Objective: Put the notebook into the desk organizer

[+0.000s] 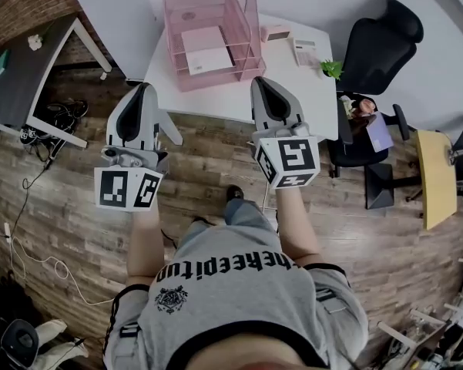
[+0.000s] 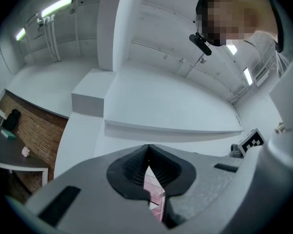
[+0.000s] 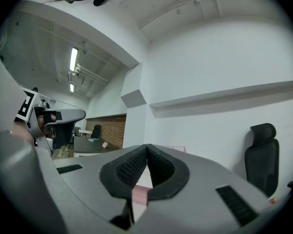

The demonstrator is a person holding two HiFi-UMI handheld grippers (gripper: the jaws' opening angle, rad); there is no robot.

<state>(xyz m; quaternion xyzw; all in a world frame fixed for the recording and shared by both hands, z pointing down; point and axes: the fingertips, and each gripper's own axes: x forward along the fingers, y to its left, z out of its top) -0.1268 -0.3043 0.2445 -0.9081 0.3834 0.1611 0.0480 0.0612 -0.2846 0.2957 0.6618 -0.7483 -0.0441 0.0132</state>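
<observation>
Filling the bottom of the head view, the person's grey shirt is sitting nearest. Both forearms are reaching out over the wood floor, short of the white desk. The left gripper and right gripper are each clenching on nothing, pads meeting. The notebook is lying inside the pink organizer on the desk, well apart from both.

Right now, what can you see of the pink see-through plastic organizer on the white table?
The pink see-through plastic organizer stands upright on the white table, toward its left side in the head view. It has tall thin walls and dividers forming open-topped slots. A pale pink notebook lies inside it. Nothing else seems to touch it.
</observation>
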